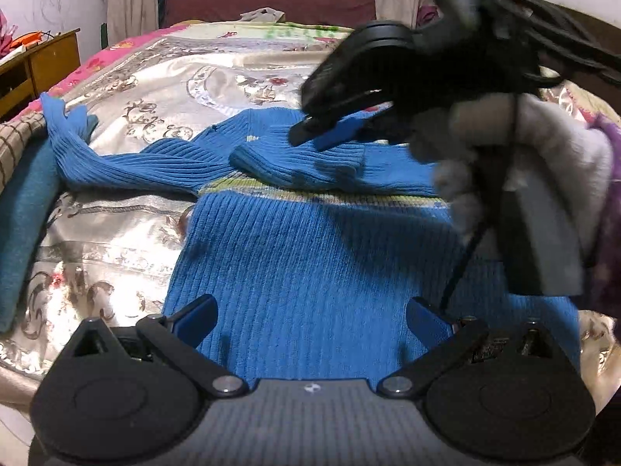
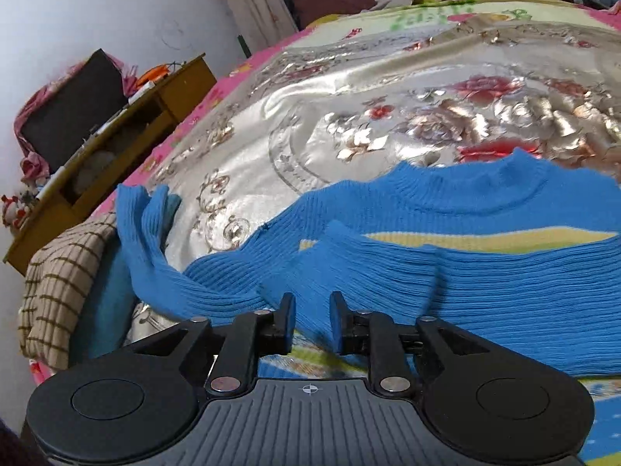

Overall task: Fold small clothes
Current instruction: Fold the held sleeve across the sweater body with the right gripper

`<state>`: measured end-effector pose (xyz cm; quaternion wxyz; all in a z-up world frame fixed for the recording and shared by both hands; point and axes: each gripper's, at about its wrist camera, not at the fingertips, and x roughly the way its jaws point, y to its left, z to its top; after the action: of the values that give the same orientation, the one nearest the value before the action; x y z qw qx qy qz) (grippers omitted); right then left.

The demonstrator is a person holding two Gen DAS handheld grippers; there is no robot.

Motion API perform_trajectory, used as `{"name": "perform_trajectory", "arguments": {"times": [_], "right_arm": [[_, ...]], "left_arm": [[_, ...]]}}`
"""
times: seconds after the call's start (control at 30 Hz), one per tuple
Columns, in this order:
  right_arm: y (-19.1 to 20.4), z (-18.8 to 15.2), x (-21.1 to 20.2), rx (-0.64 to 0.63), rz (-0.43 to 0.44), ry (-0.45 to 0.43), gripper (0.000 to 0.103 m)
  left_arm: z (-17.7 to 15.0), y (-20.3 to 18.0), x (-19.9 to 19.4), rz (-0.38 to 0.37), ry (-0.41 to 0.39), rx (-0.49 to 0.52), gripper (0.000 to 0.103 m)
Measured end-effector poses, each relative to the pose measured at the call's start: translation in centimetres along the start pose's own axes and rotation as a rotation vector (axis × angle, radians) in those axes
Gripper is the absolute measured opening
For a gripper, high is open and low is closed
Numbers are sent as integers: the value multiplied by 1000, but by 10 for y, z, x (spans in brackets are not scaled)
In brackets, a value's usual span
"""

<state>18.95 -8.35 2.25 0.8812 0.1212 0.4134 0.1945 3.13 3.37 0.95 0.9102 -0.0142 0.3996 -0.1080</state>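
A blue ribbed sweater (image 1: 310,264) with a yellow chest stripe lies flat on the bed. One sleeve (image 1: 295,163) is folded across its chest. The other sleeve (image 1: 97,155) trails out to the left. My left gripper (image 1: 312,322) is open wide just above the sweater's lower body, with nothing between its fingers. My right gripper (image 1: 310,132), held by a gloved hand (image 1: 524,147), hovers over the cuff of the folded sleeve. In the right wrist view the right gripper (image 2: 312,310) has its jaws a narrow gap apart over that sleeve (image 2: 388,279); the pads do not press the cloth.
The shiny floral bedspread (image 1: 155,89) covers the bed. A teal garment (image 1: 23,213) and a beige checked one (image 2: 58,283) lie at the left edge. A wooden desk (image 2: 116,124) stands beyond them by the wall. A dark red headboard (image 1: 271,0) closes the far end.
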Motion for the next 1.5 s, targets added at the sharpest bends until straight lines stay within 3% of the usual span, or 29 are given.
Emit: {"name": "perform_trajectory", "arguments": {"times": [0.3,0.57,0.7,0.83,1.03,1.23,1.37,1.5], "right_arm": [[-26,9,-2,-41,-160,-17,27],[-34,10,0,-70,-180,10,28],[-46,15,3,-26,-269,4,28],[-77,14,-30,46,-361,-70,28],[-131,-1,-35,97,-526,-24,27],[-132,3,-43,123,-536,-49,30],[-84,6,-51,18,-392,-85,30],[-26,9,-34,-117,-203,-45,34]], "left_arm": [[-3,3,0,-16,2,-13,103],[-2,4,4,-36,19,-31,103],[-2,7,3,-30,14,-41,103],[-1,10,4,-40,14,-58,103],[-1,8,6,-40,19,-49,103],[-2,5,8,-29,26,-36,103],[-2,4,8,-30,27,-28,103],[-2,4,7,-32,24,-30,103]]}}
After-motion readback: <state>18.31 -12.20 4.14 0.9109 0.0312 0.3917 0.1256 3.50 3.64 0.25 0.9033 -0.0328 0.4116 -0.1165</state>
